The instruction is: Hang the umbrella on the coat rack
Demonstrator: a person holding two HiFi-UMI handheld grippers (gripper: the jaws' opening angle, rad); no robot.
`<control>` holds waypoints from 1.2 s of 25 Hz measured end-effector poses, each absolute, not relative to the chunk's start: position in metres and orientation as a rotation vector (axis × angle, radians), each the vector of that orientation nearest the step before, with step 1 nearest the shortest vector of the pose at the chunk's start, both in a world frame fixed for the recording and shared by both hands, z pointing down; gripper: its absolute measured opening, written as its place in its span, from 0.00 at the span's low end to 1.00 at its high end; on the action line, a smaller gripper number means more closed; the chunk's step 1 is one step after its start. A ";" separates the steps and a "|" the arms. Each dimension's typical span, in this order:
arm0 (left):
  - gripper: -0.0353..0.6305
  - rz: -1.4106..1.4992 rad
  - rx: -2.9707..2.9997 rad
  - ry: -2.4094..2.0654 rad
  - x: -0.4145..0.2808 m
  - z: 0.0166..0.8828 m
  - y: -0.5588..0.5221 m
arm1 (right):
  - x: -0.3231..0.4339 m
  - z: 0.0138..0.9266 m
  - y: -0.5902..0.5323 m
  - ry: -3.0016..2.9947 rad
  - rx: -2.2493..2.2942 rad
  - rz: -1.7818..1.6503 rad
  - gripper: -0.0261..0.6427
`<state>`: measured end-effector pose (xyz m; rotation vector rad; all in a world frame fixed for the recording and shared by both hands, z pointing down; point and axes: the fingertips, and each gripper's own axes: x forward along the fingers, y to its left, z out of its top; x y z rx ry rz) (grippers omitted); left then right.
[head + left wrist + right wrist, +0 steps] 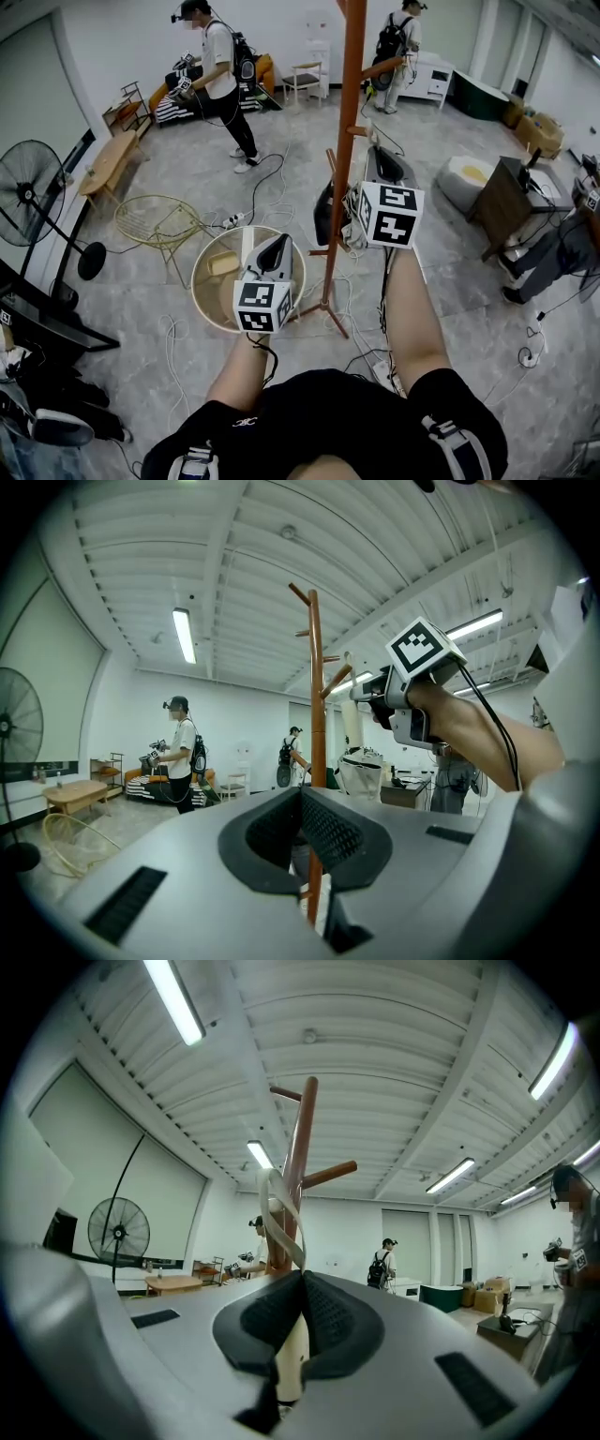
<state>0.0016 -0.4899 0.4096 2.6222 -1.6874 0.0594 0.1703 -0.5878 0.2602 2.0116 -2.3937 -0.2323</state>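
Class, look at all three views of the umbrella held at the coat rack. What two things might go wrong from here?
1. The right hand-held gripper is shut on the umbrella handle, but the strap loop lies against the pole, not clearly over the peg. If released now, the umbrella would probably drop.
2. The coat rack stands on thin legs among floor cables, so a push might tip it.

Bright, even light from ceiling tubes point(173, 997); fisheye edges curve, near surfaces blur.
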 end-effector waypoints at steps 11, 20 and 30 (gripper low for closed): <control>0.08 0.055 2.604 -1.696 -0.009 0.413 -0.484 | 0.148 0.266 -0.578 -2.254 1.984 -0.383 0.06; 0.08 0.044 2.592 -1.699 -0.018 0.418 -0.480 | 0.143 0.279 -0.586 -2.153 1.953 -0.388 0.06; 0.08 0.033 2.570 -1.705 -0.029 0.423 -0.475 | 0.133 0.311 -0.598 -2.142 1.883 -0.305 0.06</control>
